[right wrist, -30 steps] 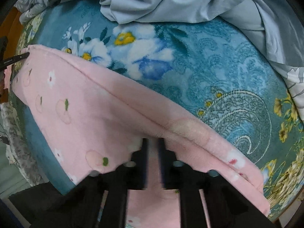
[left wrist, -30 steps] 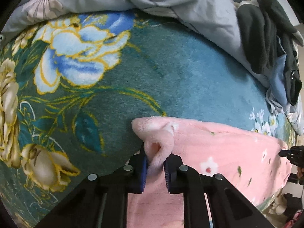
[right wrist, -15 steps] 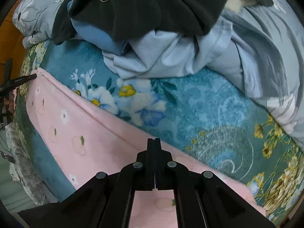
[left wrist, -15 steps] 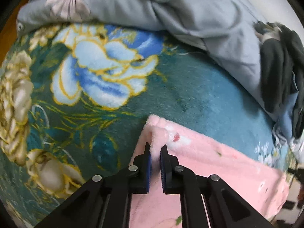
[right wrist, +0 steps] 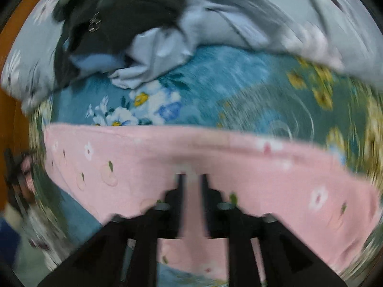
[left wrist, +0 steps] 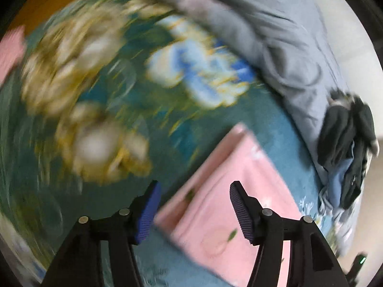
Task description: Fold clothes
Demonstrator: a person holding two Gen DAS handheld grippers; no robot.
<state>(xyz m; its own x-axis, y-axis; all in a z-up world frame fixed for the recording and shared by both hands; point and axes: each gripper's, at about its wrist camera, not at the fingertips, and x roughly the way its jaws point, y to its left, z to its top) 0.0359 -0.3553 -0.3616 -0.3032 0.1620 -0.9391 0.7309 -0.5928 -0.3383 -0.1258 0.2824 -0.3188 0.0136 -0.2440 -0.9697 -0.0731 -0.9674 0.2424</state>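
Observation:
A pink fleece garment (left wrist: 229, 191) with small flower prints lies folded on the blue floral blanket (left wrist: 143, 110). My left gripper (left wrist: 194, 205) is open and empty just above the garment's near corner. In the right wrist view the same pink garment (right wrist: 119, 157) lies across the frame. My right gripper (right wrist: 191, 179) has its jaws a little apart, with pink cloth between them; the frame is blurred, and I cannot tell whether it grips the cloth.
A grey quilt (left wrist: 275, 38) is bunched along the far side of the bed. A pile of black and light blue clothes (left wrist: 347, 153) lies at the right, and shows in the right wrist view (right wrist: 119, 24). A wooden bed frame (right wrist: 9, 110) is at the left.
My left gripper has let go of the pink corner, opened wide and swung away. My right gripper's jaws have parted slightly and it has moved back over the garment.

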